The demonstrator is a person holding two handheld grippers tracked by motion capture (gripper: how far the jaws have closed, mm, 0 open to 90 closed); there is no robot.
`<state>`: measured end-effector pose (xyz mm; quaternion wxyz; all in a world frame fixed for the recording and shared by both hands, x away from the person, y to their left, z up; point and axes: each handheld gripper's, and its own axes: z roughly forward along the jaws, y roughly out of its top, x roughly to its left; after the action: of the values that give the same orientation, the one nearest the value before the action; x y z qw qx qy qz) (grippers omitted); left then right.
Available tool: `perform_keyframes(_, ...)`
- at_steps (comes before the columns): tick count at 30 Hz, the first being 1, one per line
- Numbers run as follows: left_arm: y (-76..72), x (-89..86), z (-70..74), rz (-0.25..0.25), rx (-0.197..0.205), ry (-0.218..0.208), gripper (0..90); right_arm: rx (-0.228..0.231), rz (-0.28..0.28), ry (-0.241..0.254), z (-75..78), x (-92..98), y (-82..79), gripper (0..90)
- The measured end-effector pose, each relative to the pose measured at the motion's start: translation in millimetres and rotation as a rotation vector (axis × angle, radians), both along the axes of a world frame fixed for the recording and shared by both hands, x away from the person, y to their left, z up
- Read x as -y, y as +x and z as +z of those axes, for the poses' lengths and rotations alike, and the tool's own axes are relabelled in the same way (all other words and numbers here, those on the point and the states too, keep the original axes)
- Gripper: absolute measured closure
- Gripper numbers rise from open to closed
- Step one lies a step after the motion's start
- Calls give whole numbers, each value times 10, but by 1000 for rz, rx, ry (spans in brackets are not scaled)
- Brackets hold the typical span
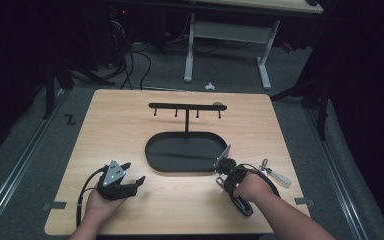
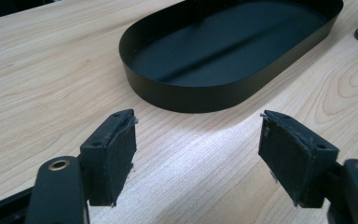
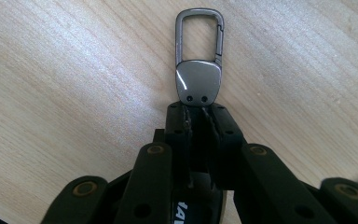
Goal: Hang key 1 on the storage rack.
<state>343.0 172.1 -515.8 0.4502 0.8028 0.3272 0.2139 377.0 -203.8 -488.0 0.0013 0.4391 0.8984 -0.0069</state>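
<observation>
A metal carabiner keychain (image 3: 198,70) lies on the wooden table, its clip pointing away from my right gripper (image 3: 198,112). The right jaws are shut on the keychain's near end, just below the grey metal tab. In the high view the keychain (image 1: 275,175) lies near the table's right front, beside the person's right hand. My left gripper (image 1: 134,172) rests at the front left, wide open with nothing between its pads (image 2: 121,154). It faces the black oval tray (image 2: 186,98).
The black oval tray (image 1: 152,155) sits mid-table, with a post carrying a black hook bar (image 1: 186,106) behind it. Bare wood surrounds it. The table's front edge (image 1: 180,233) is close under both forearms. A white desk frame (image 1: 227,40) stands on the floor beyond.
</observation>
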Motion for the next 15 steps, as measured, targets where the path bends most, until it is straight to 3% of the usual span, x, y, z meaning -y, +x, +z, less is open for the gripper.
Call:
perform_keyframes(11, 0, -10, 6, -1, 5, 1, 276, -11, -40, 39, 21, 97, -22, 805)
perform_keyframes(12, 1, -13, 6, -2, 3, 0, 276, -17, -62, 45, 65, 137, -46, 805)
perform_keyframes(14, 0, -13, 7, -2, 3, 0, 276, -15, -52, 57, 100, 171, -47, 805)
perform_keyframes(15, -4, -11, 8, -2, 6, -1, 276, 8, -59, 62, 206, 222, -72, 805)
